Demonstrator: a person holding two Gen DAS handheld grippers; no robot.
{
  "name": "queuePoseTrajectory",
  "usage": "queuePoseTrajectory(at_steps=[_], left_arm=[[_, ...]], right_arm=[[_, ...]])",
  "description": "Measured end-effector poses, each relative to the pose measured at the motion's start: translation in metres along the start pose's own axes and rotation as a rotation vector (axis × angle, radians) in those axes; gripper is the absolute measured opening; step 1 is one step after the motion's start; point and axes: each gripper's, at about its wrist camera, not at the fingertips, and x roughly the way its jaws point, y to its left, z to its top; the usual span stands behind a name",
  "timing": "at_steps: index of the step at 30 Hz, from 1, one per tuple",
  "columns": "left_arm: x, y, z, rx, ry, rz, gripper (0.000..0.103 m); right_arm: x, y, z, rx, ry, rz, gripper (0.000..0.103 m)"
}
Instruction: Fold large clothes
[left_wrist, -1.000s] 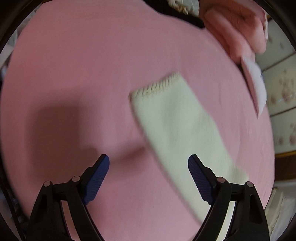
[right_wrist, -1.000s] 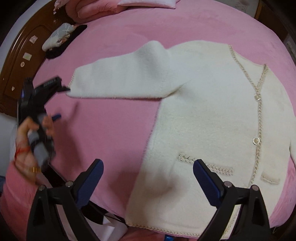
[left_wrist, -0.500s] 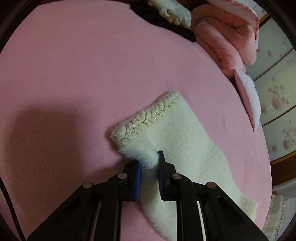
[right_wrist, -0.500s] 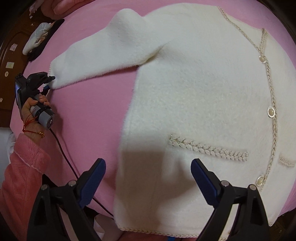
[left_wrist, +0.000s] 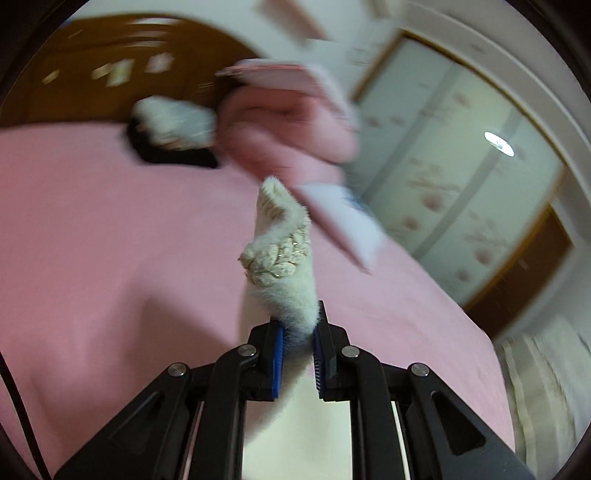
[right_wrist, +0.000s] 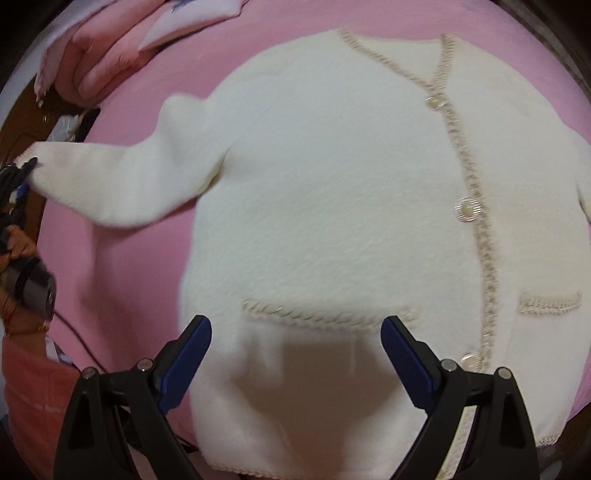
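Note:
A cream fluffy cardigan (right_wrist: 332, 184) with braided trim and pearl buttons lies face up on the pink bed cover (right_wrist: 122, 280). Its sleeve (right_wrist: 110, 181) stretches out to the left. My left gripper (left_wrist: 297, 334) is shut on the sleeve cuff (left_wrist: 280, 254) and holds it lifted off the bed, the braided edge curling above the blue pads. That same gripper (right_wrist: 22, 173) shows at the far left of the right wrist view, held by a hand. My right gripper (right_wrist: 295, 339) stands open above the cardigan's lower front near the pocket trim (right_wrist: 325, 314), nothing between its fingers.
Folded pink bedding (left_wrist: 288, 125) and a white pillow (left_wrist: 340, 221) lie at the head of the bed, beside a small light bundle on something black (left_wrist: 173, 140). A brown headboard (left_wrist: 92, 74) and pale wardrobe doors (left_wrist: 461, 184) stand behind. A cable (right_wrist: 74, 332) trails from the left gripper.
My left gripper shut on the sleeve cuff, then lifted it off the bed and tilted upward. My right gripper moved over the cardigan's lower front and stayed open.

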Motion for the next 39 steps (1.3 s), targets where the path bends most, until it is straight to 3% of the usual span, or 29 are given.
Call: queuePoseTrajectory(at_steps=[4,7,11,14,16,20,21,22,24,26,29,34,36,39], left_arm=[[-0.001,-0.090,-0.031,0.142,0.065,-0.094,0.011],[0.009,-0.155,-0.070,0.285,0.119,-0.115,0.011],[0.025,-0.209,-0.124,0.411,0.187,-0.142,0.011],[0.045,-0.244,-0.179,0.481,0.284,-0.159,0.012],[0.047,-0.257,-0.220,0.524,0.381,-0.159,0.018],[0.065,-0.282,-0.284,0.638,0.635,-0.113,0.063],[0.068,-0.286,-0.292,0.644,0.680,-0.109,0.065],[0.068,-0.287,-0.295,0.646,0.696,-0.105,0.065],[0.071,-0.293,-0.296,0.656,0.715,-0.090,0.080],[0.067,-0.298,-0.290,0.665,0.694,-0.063,0.087],[0.056,-0.285,-0.278,0.643,0.700,-0.004,0.088],[0.052,-0.237,-0.263,0.575,0.733,0.169,0.088],[0.053,-0.216,-0.254,0.563,0.737,0.248,0.088],[0.052,-0.185,-0.239,0.515,0.725,0.352,0.088]], right_arm=[[-0.023,-0.038,0.010,0.043,-0.060,-0.013,0.093],[-0.039,-0.076,0.013,0.089,-0.103,-0.037,0.093],[-0.048,-0.128,0.016,0.151,-0.157,-0.072,0.093],[-0.054,-0.169,0.019,0.191,-0.186,-0.096,0.093],[-0.054,-0.190,0.020,0.210,-0.198,-0.103,0.093],[-0.049,-0.231,0.023,0.253,-0.203,-0.106,0.094],[-0.045,-0.239,0.024,0.274,-0.197,-0.092,0.094],[-0.040,-0.243,0.025,0.290,-0.191,-0.071,0.094],[-0.033,-0.247,0.028,0.320,-0.174,-0.013,0.093],[-0.025,-0.246,0.033,0.334,-0.160,0.046,0.091],[-0.013,-0.238,0.040,0.323,-0.136,0.113,0.080],[0.005,-0.208,0.058,0.283,-0.096,0.300,0.058],[0.015,-0.194,0.068,0.275,-0.074,0.342,0.048],[0.026,-0.165,0.083,0.202,-0.080,0.363,0.041]])
